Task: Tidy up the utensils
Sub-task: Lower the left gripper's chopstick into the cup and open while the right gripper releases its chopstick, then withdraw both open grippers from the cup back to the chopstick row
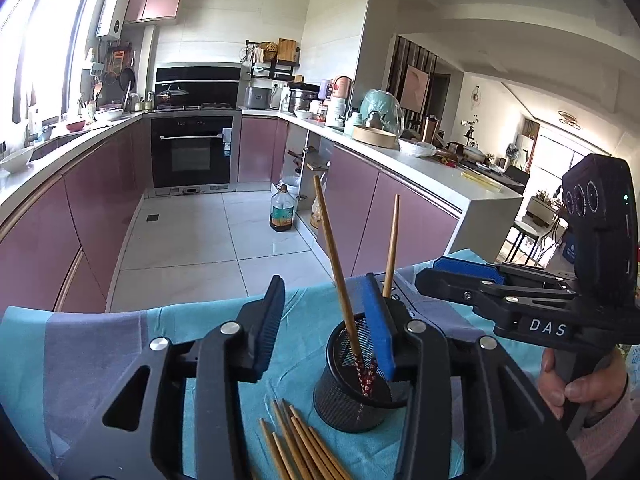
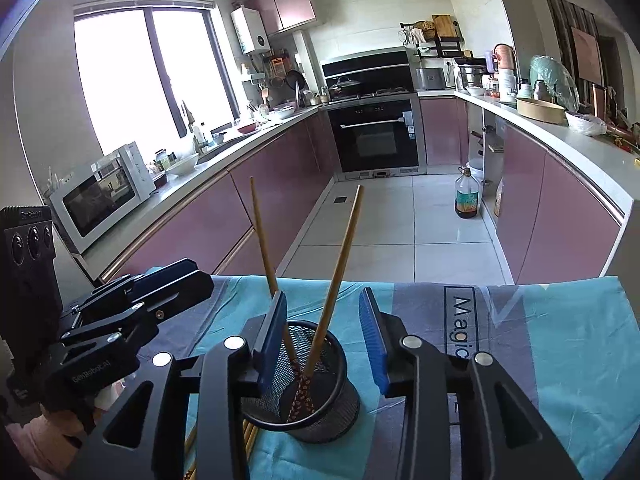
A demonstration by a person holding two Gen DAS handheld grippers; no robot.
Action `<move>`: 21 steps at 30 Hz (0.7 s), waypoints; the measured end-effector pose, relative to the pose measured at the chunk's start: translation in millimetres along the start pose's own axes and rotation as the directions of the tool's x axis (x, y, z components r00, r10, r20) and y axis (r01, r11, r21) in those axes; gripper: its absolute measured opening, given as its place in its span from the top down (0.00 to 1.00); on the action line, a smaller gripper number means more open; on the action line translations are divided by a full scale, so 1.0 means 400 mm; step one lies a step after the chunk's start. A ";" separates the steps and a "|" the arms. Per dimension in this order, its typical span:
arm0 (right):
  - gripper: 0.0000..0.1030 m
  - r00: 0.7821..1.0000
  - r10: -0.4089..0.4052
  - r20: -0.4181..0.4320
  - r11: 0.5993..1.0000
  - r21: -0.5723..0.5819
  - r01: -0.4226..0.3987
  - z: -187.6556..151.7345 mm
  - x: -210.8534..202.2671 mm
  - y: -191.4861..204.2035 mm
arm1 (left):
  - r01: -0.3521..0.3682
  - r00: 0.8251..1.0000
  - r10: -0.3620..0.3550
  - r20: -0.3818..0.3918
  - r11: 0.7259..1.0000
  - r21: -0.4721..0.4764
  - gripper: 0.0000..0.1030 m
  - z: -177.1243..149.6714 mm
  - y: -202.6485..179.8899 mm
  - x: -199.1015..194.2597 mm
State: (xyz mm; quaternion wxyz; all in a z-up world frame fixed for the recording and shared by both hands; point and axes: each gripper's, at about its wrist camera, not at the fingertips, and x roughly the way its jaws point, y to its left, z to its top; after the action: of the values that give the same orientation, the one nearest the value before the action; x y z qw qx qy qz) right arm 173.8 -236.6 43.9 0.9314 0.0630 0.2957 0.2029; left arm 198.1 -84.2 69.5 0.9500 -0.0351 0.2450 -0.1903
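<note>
A black mesh cup (image 1: 352, 392) stands on a blue and grey cloth (image 1: 104, 344). Two wooden chopsticks (image 1: 334, 256) stand tilted in it, patterned ends down. Several more chopsticks (image 1: 296, 448) lie on the cloth in front of the cup. My left gripper (image 1: 326, 332) is open and empty, its right finger over the cup's rim. My right gripper (image 2: 326, 336) is open and empty above the same cup (image 2: 304, 384), with both chopsticks (image 2: 338, 276) rising near its fingers. In the left wrist view the right gripper (image 1: 472, 276) shows at the right, its fingers looking close together.
The table's far edge drops to a tiled kitchen floor (image 1: 200, 232). Pink cabinets line both sides, with an oven (image 1: 192, 152) at the back and an oil bottle (image 1: 282, 210) on the floor. A microwave (image 2: 100, 192) sits on the left counter.
</note>
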 end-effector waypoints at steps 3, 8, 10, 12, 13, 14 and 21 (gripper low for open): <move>0.59 0.999 0.034 0.028 0.999 -0.028 -0.033 -0.018 -0.042 0.026 | 0.001 1.000 -0.001 0.002 1.000 0.006 0.53 -0.019 0.019 -0.062; 0.56 0.994 0.099 0.038 0.992 -0.077 -0.096 -0.068 -0.098 0.071 | -0.024 1.000 0.024 -0.013 1.000 0.014 0.46 -0.081 0.060 -0.148; 0.56 0.993 0.115 0.015 0.989 -0.090 -0.114 -0.097 -0.101 0.089 | -0.029 0.999 0.030 -0.037 1.000 0.010 0.46 -0.108 0.077 -0.164; 0.56 0.993 0.120 -0.017 0.988 -0.091 -0.121 -0.125 -0.094 0.099 | -0.050 0.996 0.051 -0.073 0.999 0.012 0.45 -0.148 0.099 -0.175; 0.56 0.991 0.125 -0.041 0.988 -0.085 -0.128 -0.141 -0.084 0.103 | -0.053 0.994 0.053 -0.094 0.999 0.007 0.45 -0.167 0.111 -0.178; 0.56 0.990 0.129 -0.061 0.988 -0.078 -0.134 -0.155 -0.074 0.107 | -0.054 0.992 0.053 -0.116 0.999 -0.002 0.45 -0.189 0.124 -0.180; 0.56 0.968 0.113 -0.223 0.990 -0.054 -0.128 -0.263 0.025 0.137 | -0.070 0.967 0.056 -0.249 0.996 -0.047 0.46 -0.324 0.166 -0.157</move>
State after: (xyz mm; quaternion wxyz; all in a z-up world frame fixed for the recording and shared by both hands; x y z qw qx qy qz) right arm 102.2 -183.0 -34.4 0.8805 0.0264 0.3854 0.2748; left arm 108.1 4.5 -26.3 0.9163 -0.0297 0.3679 -0.1558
